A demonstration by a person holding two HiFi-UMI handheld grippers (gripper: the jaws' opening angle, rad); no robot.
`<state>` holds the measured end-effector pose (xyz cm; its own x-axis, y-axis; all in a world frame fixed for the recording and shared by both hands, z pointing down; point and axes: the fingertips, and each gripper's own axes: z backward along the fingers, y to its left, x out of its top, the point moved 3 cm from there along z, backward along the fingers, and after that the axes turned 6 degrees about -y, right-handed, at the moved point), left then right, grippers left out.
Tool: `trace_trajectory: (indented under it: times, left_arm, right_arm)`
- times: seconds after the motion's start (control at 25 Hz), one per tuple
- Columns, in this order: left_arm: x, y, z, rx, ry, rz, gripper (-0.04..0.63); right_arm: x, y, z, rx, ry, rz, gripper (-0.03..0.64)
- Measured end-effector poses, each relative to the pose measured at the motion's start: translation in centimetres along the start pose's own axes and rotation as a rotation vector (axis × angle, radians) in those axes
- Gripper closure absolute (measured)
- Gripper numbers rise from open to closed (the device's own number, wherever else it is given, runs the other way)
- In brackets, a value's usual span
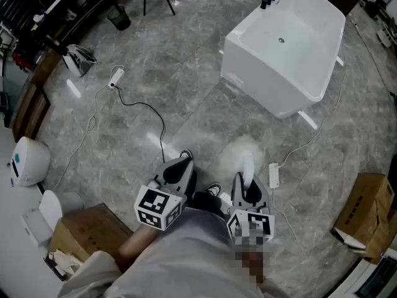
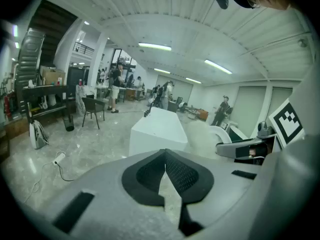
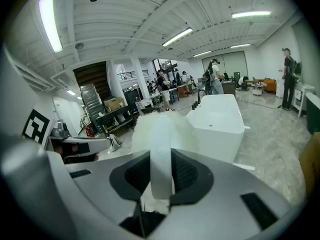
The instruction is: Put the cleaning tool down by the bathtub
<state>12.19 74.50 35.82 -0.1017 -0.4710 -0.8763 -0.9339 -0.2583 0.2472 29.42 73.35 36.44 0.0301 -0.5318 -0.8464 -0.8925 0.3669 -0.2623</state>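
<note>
Your right gripper [image 1: 246,180] clamped tool [image 1: 246,159] by handle, lower centre of frame. Tub [image 1: 267,87] sat upper right, well apart. Left gripper [image 1: 183,162] jaws together, empty.

- Floor [image 1: 155,61]: glossy grey veined stone.
- Tub [image 1: 291,36]: smooth glossy white.
- Duster [image 3: 161,151]: fluffy white head, smooth plastic handle.
- My pads [image 3: 187,176]: matt black, ribbed.
- Box [image 1: 366,213]: matt brown cardboard.
</note>
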Motion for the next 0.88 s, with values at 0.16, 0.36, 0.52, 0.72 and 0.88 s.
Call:
trace_trajectory:
  times: [0.16,0.36,0.52,0.72,0.88]
  left_arm:
    - [1.7,1.2,-0.3,0.029,-0.041,-0.020,0.588]
    - [3.5,2.6,-2.1,-0.016,-0.068,-0.003,0.589]
    - [5.6,4.2,-3.3,-0.074,-0.086,-0.023,0.589]
    - [7.9,7.8,-4.1,-0.132,-0.107,-0.012,0.589]
    - [9.6,11.6,-4.1,-0.127,-0.132,-0.013,0.589]
  right_arm:
    - [0.9,-0.2,-0.7,-0.011,-0.002,0.017,0.545]
    - [2.2,0.1,-2.5,-0.031,0.004,0.040,0.546]
    - [4.1,1.2,-4.9,-0.029,-0.012,0.007,0.545]
    - [6.7,3.8,-8.8,-0.020,-0.029,0.019,0.545]
    - [8.1,7.1,-11.9,0.021,-0.025,0.055,0.545]
